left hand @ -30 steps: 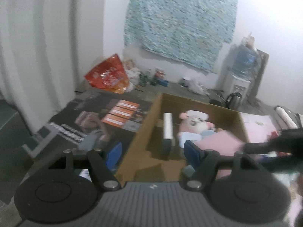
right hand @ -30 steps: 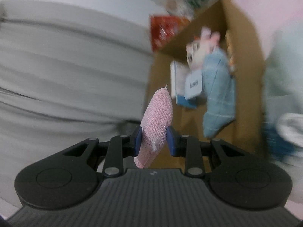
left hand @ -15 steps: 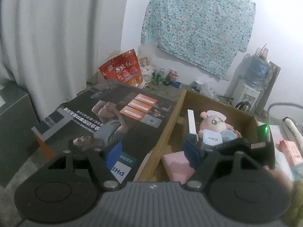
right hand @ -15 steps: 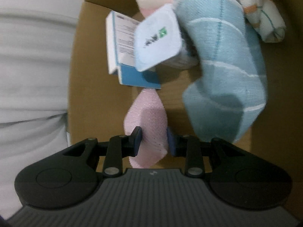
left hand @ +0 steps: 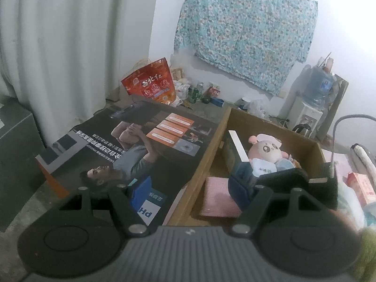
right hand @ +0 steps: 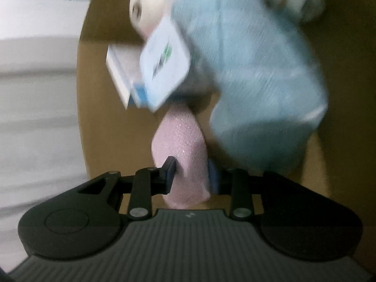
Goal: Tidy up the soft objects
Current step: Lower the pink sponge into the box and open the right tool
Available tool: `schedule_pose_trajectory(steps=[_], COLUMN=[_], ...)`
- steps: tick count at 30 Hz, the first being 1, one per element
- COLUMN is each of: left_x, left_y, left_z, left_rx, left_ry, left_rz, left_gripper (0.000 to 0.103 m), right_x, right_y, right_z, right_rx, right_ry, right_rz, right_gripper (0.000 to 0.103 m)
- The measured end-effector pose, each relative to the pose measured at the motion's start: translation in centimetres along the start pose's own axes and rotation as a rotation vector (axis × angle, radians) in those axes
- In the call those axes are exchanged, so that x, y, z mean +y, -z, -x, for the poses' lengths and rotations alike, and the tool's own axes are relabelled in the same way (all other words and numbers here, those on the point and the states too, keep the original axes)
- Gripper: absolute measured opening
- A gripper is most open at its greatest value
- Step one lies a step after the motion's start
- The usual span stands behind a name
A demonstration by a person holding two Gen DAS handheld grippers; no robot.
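Right claw (right hand: 190, 176) pinches pink cloth (right hand: 182, 150) (boxed).

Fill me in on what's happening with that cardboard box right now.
A person is sorting soft things into the cardboard box. The right gripper is down inside it, shut on a pink cloth, beside a light blue plush and a pink-faced plush toy. The left gripper hangs open and empty above the box's near-left edge and the printed poster next to it. The cloth is not yet released.
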State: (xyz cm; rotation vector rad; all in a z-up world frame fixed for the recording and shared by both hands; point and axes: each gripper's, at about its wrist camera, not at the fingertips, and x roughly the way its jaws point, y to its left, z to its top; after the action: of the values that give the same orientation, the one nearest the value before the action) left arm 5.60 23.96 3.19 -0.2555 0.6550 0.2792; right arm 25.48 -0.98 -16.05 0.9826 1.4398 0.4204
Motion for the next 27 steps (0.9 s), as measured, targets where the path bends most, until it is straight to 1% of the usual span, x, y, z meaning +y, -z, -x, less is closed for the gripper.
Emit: schedule_pose_trajectory(steps=[1,2,3,4,5,7,10,11,12,13,15,17,19,21,22,24,25,27], left_x=[0.0,-0.1,-0.1,-0.1,-0.1,-0.1,-0.1,-0.2,-0.2,-0.1,-0.1,-0.2,-0.4,-0.6,-0.7,-1.2,-1.5,-2.1], left_y=[0.0,0.0,0.1,0.1,0.0,0.0,0.0,0.0,-0.1,-0.1,0.0,0.1,0.3,0.5,0.5,0.5,0.5,0.4], left_z=[0.0,0.1,0.1,0.2,0.2,0.2,0.3,0.3,0.3,0.3,0.4,0.6,0.9,1.3,1.5,1.8,2.0,2.6], left_rx=[-0.001,-0.001,0.0,0.0,-0.001,-0.002,-0.007,-0.007,-0.007,-0.006,-0.002,0.002,0.002,-0.005,-0.009,-0.02,-0.024,-0.033], left_ry=[-0.002,-0.002,-0.002,-0.002,-0.002,-0.003,-0.003,-0.007,-0.01,-0.012,-0.011,-0.01,-0.005,0.003,0.005,0.012,0.017,0.034], left_rz=[-0.003,-0.005,-0.006,-0.002,-0.002,-0.004,-0.004,-0.004,-0.003,-0.002,0.003,0.003,-0.002,-0.009,-0.013,-0.027,-0.034,-0.044], left_gripper=[0.074,0.074,0.074,0.074,0.074,0.074,0.074,0.074,0.074,0.074,0.074,0.075,0.075,0.08,0.081,0.083,0.085,0.087], right_x=[0.0,0.1,0.2,0.3,0.3,0.1,-0.1,0.0,0.2,0.0,0.2,0.4,-0.2,-0.5,-0.3,-0.4,-0.4,-0.3], right_y=[0.3,0.5,0.7,0.8,1.0,1.2,1.7,1.8,1.9,1.9,2.0,1.9,2.2,2.1,1.8,2.0,2.1,2.4], right_z=[-0.1,0.1,0.4,0.9,1.4,2.2,1.7,1.7,1.3,-0.1,-0.4,-0.3,0.9,2.1,2.6,4.9,6.3,9.2], right_rx=[0.029,0.037,0.039,0.036,0.033,0.037,0.043,0.037,0.037,0.046,0.034,0.027,0.052,0.068,0.07,0.068,0.068,0.078], right_ry=[0.008,0.017,0.026,0.034,0.042,0.062,0.086,0.093,0.091,0.083,0.079,0.079,0.06,0.035,0.028,-0.005,-0.035,-0.11], right_rz=[0.009,0.023,0.045,0.066,0.079,0.097,0.093,0.092,0.089,0.084,0.076,0.096,0.085,0.078,0.082,0.097,0.104,0.129], right_gripper=[0.035,0.036,0.037,0.041,0.042,0.042,0.041,0.037,0.037,0.033,0.032,0.033,0.034,0.035,0.036,0.041,0.043,0.043])
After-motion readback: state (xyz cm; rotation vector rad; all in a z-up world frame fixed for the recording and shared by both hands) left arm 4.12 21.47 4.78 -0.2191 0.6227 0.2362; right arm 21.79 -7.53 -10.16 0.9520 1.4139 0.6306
